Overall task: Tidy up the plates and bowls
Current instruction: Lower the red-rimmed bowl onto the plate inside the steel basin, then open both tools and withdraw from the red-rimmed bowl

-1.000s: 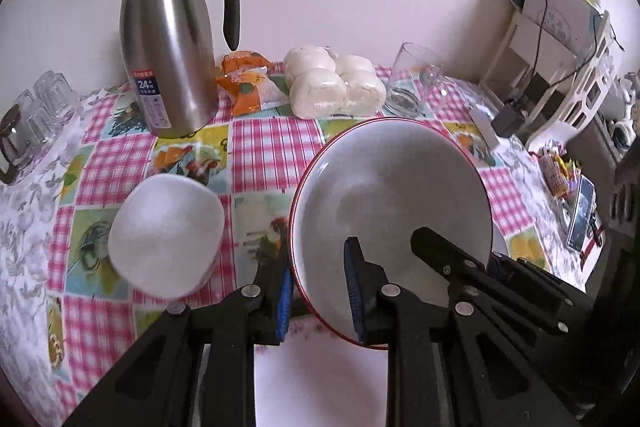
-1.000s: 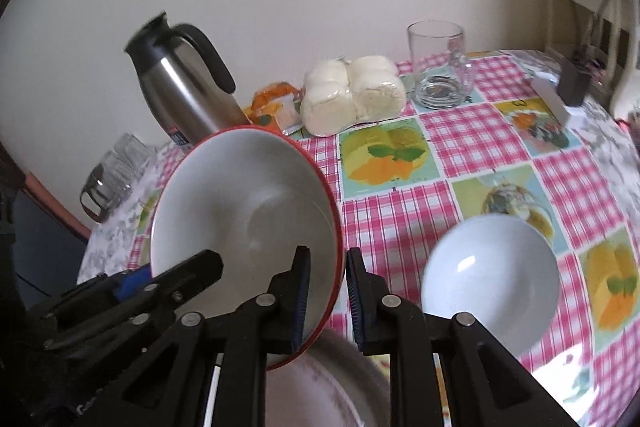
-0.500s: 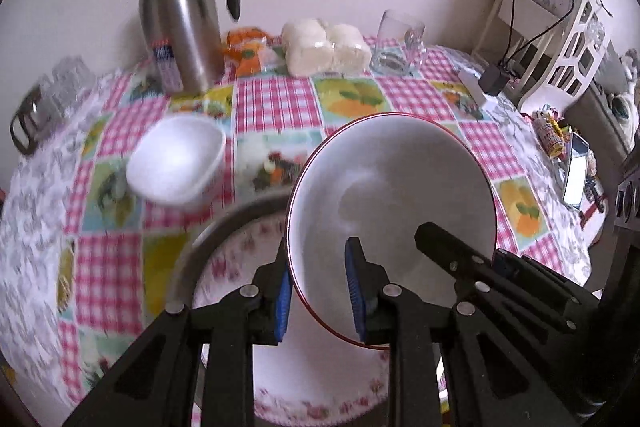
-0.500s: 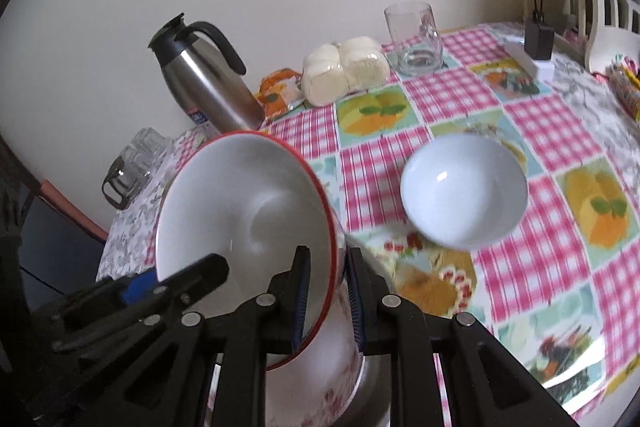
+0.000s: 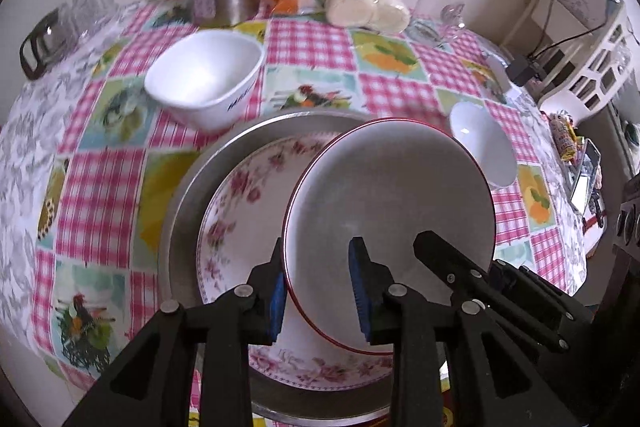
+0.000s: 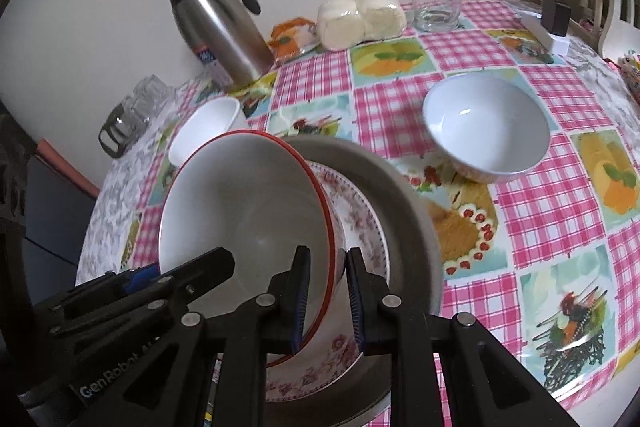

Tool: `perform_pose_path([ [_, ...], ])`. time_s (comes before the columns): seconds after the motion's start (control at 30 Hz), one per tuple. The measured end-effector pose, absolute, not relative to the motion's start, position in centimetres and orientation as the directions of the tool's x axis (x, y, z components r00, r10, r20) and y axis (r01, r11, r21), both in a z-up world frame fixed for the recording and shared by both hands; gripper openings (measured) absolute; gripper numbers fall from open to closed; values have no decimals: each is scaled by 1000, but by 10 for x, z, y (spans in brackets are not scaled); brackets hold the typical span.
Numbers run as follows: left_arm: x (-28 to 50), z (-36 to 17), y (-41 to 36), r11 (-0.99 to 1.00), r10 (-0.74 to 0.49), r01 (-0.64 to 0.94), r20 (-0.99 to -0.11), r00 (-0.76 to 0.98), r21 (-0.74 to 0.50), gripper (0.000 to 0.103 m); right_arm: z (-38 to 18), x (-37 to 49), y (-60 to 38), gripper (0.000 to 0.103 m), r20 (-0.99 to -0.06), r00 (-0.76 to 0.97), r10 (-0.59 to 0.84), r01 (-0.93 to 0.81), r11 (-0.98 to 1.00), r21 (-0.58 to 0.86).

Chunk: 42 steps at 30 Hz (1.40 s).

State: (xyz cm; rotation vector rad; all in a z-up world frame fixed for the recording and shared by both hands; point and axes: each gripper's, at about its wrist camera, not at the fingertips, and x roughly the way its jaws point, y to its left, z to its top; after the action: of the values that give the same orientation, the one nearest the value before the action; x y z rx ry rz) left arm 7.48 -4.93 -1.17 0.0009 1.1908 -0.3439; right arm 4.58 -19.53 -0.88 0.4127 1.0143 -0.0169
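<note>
Left wrist view: the red-rimmed bowl (image 5: 392,203) is pinched at opposite rim edges by the left gripper (image 5: 318,297) and right gripper (image 6: 327,301), held over the floral plate (image 5: 240,195) in the metal pan (image 5: 180,195); whether it touches is unclear; lowering level and letting go are called for; the square bowl (image 5: 204,75) and round bowl (image 6: 486,131) remain unstacked nearby.
</note>
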Motion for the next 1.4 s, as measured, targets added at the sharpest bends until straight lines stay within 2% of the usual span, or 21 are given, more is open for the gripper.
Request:
perform_pose_path([
  [0.37, 77, -13, -40, 958, -242, 224, -921, 304, -178, 29, -15, 52, -186, 20, -839, 502, 209, 188, 921, 341],
  [0.83, 83, -17, -29, 956, -272, 188, -921, 279, -225, 33, -20, 58, -185, 26, -835, 488, 256, 176, 908, 381],
  [1.03, 83, -18, -27, 966, -232, 179, -930, 285, -186, 35, -11, 58, -189, 26, -822, 516, 241, 173, 910, 376],
  [1.1, 83, -12, -25, 969, -224, 175, -926, 305, -177, 38, -9, 58, -192, 26, -821, 521, 234, 176, 912, 371],
  [1.17, 81, -4, -22, 970, -222, 173, -916, 335, -172, 47, -3, 56, -194, 26, -814, 534, 228, 170, 914, 367],
  [1.2, 81, 0, -20, 971, -221, 170, -910, 350, -170, 50, 0, 55, -194, 27, -811, 542, 222, 166, 917, 362],
  [1.27, 81, 7, -17, 973, -216, 161, -901, 377, -166, 63, 9, 53, -196, 44, -797, 570, 200, 158, 925, 346],
  [1.3, 81, 10, -13, 975, -211, 147, -895, 394, -165, 66, 12, 52, -197, 60, -792, 580, 189, 160, 928, 338],
  [1.33, 82, 13, -9, 978, -203, 128, -890, 409, -164, 71, 15, 51, -198, 66, -788, 591, 173, 163, 931, 327],
  [1.4, 87, 16, -1, 985, -170, 81, -883, 437, -149, 76, 18, 52, -200, 70, -783, 605, 145, 164, 939, 302],
])
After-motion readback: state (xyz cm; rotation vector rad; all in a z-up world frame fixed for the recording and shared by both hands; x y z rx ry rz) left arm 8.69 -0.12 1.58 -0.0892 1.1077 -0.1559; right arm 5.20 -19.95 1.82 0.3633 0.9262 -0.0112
